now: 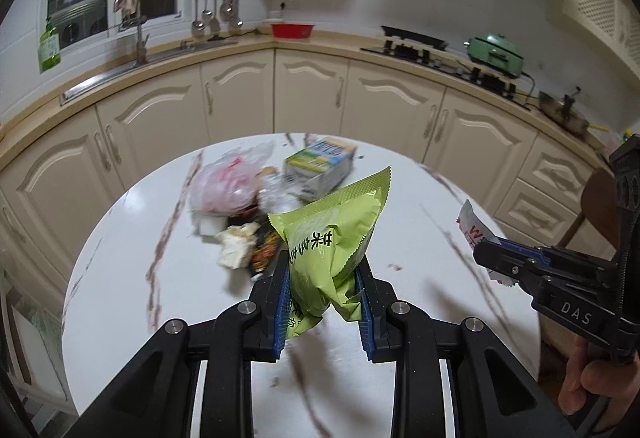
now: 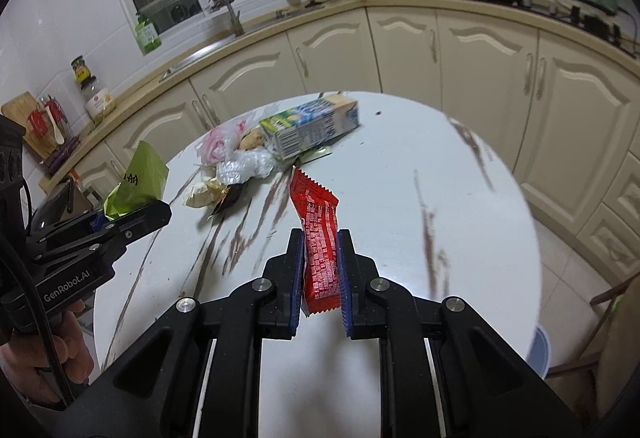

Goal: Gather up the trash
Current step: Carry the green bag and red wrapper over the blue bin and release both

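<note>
"DAS" in pale letters on the right gripper [image 1: 486, 256] body. "GenRobot.AI" on the left gripper [image 2: 160, 213] body. Black Chinese characters on the green snack bag [image 1: 332, 238], hardly legible.

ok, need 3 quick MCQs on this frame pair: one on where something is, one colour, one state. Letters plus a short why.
1. Where is the milk carton?
A. lying on the round table
B. on the counter
C. in the left gripper

2. What colour is the wrapper in the right gripper?
A. green
B. red
C. blue

3. What state is the left gripper in?
A. open, empty
B. shut on nothing
C. shut on the green bag

Key:
1 A, the carton lies on its side by the trash pile.
2 B, the red wrapper sits between its fingers.
3 C, the fingers pinch the bag's lower end.
</note>
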Available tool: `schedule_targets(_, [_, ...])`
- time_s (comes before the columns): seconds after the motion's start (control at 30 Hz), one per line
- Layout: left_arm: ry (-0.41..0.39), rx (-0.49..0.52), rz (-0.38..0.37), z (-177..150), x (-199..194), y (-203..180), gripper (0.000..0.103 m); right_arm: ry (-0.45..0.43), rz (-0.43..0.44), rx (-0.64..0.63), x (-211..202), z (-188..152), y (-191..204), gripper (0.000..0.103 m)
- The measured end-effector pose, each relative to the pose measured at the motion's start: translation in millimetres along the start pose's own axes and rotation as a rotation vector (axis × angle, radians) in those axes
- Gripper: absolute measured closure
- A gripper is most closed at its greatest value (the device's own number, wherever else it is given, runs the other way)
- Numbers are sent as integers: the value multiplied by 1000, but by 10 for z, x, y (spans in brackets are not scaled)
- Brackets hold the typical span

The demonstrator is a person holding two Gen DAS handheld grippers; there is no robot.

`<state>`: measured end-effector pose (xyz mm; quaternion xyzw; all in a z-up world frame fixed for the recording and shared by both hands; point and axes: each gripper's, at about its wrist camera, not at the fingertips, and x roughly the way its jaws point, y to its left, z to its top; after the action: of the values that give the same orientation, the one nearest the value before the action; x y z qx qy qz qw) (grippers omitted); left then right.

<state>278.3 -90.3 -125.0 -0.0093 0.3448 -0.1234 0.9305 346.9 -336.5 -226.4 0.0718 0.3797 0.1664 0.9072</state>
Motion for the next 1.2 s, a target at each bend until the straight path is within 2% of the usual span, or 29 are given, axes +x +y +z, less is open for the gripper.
schedule_targets(0.27, [-55, 90, -91, 164, -50, -688, 78, -109, -62, 52, -653, -3, -411, 88])
schedule_targets(0.47, [-52, 183, -201, 337, 211, -1397, 78, -166, -146, 126, -1082, -114, -906, 88])
schedule_targets(0.67, [49, 306, -344, 277, 709, -2360, 78, -170, -250, 281, -1397, -439, -1682, 88])
schedule_targets(0.83, [149, 388, -409, 109, 1132, -3025, 78, -130, -320, 404, -1488, -804, -2339, 88])
schedule_targets(1.0, [273, 442, -416, -118, 1635, -3448, 78, -67, -331, 536, -1344, -1209, -2952, 88])
schedule_targets(1.2, [423, 442, -388, -316, 2290, -3763, 78, 29, -303, 649, -957, -1675, -3519, 88])
